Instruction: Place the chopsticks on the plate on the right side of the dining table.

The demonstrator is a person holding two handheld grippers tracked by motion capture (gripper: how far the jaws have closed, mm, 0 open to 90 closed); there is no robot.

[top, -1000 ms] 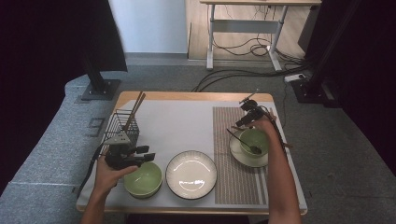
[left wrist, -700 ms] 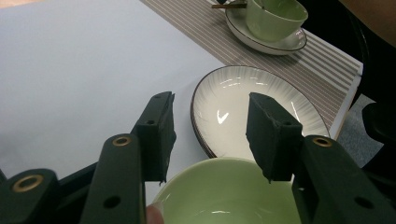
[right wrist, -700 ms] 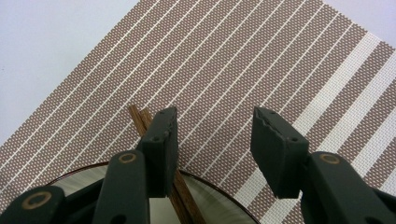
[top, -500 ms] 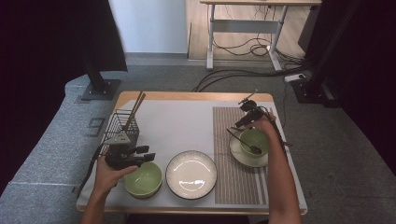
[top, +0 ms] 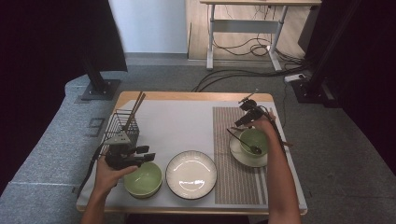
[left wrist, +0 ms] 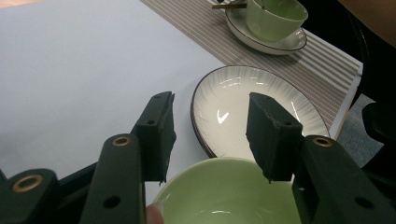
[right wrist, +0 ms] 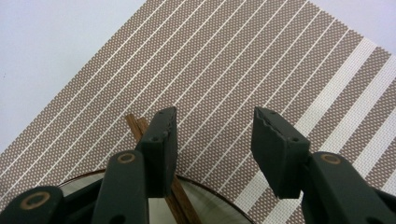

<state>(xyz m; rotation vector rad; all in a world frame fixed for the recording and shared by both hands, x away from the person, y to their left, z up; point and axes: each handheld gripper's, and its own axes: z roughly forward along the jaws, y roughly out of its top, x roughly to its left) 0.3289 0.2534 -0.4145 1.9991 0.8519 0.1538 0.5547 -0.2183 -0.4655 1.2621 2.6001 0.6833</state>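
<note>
My left gripper [top: 145, 155] hangs open just over the far rim of a light green bowl [top: 143, 179] near the front left edge. In the left gripper view its jaws [left wrist: 212, 135] stand apart above that bowl [left wrist: 229, 200] with nothing between them, and a white ribbed plate [left wrist: 233, 107] lies beyond. My right gripper [top: 243, 117] is open over the striped placemat [right wrist: 261, 60], behind a second green bowl [top: 254, 141] on a saucer [top: 240, 156]. A dark spoon [top: 240, 140] lies across that bowl. Its brown handle [right wrist: 134, 125] passes by one of the right jaws without being gripped.
A black wire basket [top: 122, 130] with chopsticks stands at the left, behind my left hand. The white plate [top: 191, 173] lies at the front centre between the two bowls. The brown striped placemat [top: 238, 186] covers the right part of the white table cover [top: 177, 126].
</note>
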